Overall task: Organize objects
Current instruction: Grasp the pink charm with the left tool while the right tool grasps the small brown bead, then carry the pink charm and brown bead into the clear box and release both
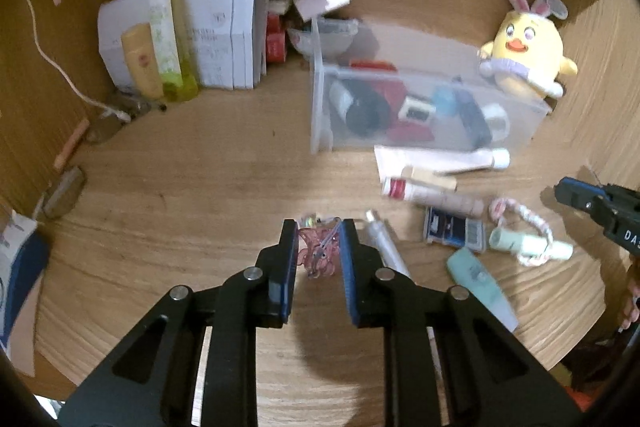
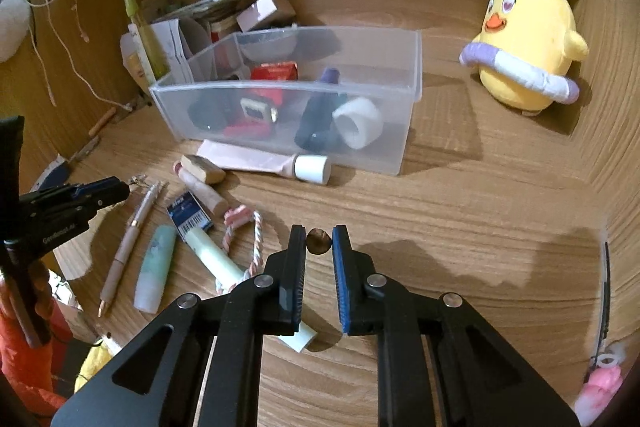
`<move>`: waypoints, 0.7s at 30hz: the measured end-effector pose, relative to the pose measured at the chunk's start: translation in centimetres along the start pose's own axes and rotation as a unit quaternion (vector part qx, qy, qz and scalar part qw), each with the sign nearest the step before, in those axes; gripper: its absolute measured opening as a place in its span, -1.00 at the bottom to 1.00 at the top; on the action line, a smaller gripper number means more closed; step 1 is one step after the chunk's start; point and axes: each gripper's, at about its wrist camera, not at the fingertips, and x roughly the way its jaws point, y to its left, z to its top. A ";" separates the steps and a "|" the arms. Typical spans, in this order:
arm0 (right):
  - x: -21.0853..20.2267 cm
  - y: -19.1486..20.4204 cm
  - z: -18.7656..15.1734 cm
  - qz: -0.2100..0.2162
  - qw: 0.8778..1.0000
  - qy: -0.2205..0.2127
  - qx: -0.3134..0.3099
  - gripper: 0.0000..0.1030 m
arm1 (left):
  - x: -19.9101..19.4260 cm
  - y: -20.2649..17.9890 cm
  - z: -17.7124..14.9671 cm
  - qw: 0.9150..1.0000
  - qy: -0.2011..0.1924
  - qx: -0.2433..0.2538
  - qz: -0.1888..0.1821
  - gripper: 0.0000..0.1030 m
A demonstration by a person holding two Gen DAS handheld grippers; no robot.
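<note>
My left gripper (image 1: 319,227) is shut on a small pink translucent charm (image 1: 318,253), held just above the wooden desk. My right gripper (image 2: 319,233) is shut on a small brown round object (image 2: 319,241) between its tips. A clear plastic bin (image 2: 288,95) with several small items stands behind; it also shows in the left wrist view (image 1: 420,107). Loose on the desk lie a white tube (image 2: 272,163), a pen (image 2: 128,239), a mint tube (image 2: 154,275), a blue packet (image 2: 190,215) and a pink-white rope loop (image 2: 248,227). The left gripper shows at the left edge of the right wrist view (image 2: 80,199).
A yellow chick plush (image 2: 528,43) with bunny ears stands at the back right corner. White boxes and bottles (image 1: 180,39) are stacked at the back left. Wooden walls enclose the desk at back and sides. A white cord (image 1: 60,67) hangs on the left.
</note>
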 end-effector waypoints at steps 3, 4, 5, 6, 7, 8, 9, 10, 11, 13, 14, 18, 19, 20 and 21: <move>-0.5 -0.1 0.4 0.000 1.000 -0.010 -0.001 -0.76 | -1.0 -0.2 0.9 1.000 -0.021 0.002 -0.002 -0.61; -0.7 -0.1 0.6 0.000 1.000 -0.014 -0.001 -0.76 | -1.4 -0.4 1.2 1.000 -0.028 0.002 -0.003 -0.61; -0.9 -0.1 0.7 0.000 1.000 -0.017 -0.001 -0.76 | -1.7 -0.5 1.6 0.999 -0.034 0.003 -0.006 -0.61; -1.0 -0.1 0.8 0.000 1.000 -0.020 -0.001 -0.76 | -1.9 -0.6 1.9 0.999 -0.040 0.004 -0.009 -0.61; -1.1 -0.1 1.0 0.001 1.000 -0.023 -0.001 -0.76 | -2.2 -0.7 2.2 0.999 -0.047 0.005 -0.010 -0.61; -1.3 -0.2 1.1 0.000 1.000 -0.026 -0.002 -0.76 | -2.4 -0.9 2.5 0.999 -0.052 0.007 -0.011 -0.61; -1.4 -0.2 1.3 0.000 1.000 -0.029 -0.002 -0.76 | -2.6 -1.0 2.8 0.998 -0.058 0.007 -0.013 -0.61; -1.5 -0.2 1.5 0.001 0.999 -0.033 -0.002 -0.76 | -2.8 -1.2 3.0 0.998 -0.061 0.007 -0.017 -0.61; -1.6 -0.2 1.6 0.001 0.999 -0.036 -0.002 -0.76 | -2.9 -1.3 3.2 0.998 -0.064 0.007 -0.020 -0.61; -1.9 -0.1 2.0 0.001 0.999 -0.044 -0.003 -0.76 | -3.0 -1.6 3.6 0.997 -0.071 0.008 -0.024 -0.61; -2.0 0.0 2.2 0.000 0.999 -0.047 -0.004 -0.76 | -3.1 -1.8 3.8 0.997 -0.074 0.009 -0.026 -0.61; -2.4 0.0 2.9 0.003 0.998 -0.059 -0.006 -0.76 | -3.5 -2.5 4.9 0.995 -0.089 0.010 -0.037 -0.61; -2.7 0.2 3.1 0.003 0.998 -0.064 -0.009 -0.76 | -3.6 -2.7 5.2 0.995 -0.094 0.011 -0.040 -0.61; -2.8 0.2 3.3 0.003 0.998 -0.068 -0.010 -0.76 | -3.7 -2.8 5.5 0.994 -0.097 0.012 -0.042 -0.61; -3.0 0.2 3.6 0.005 0.997 -0.073 -0.011 -0.76 | -3.8 -3.0 5.7 0.994 -0.101 0.012 -0.045 -0.61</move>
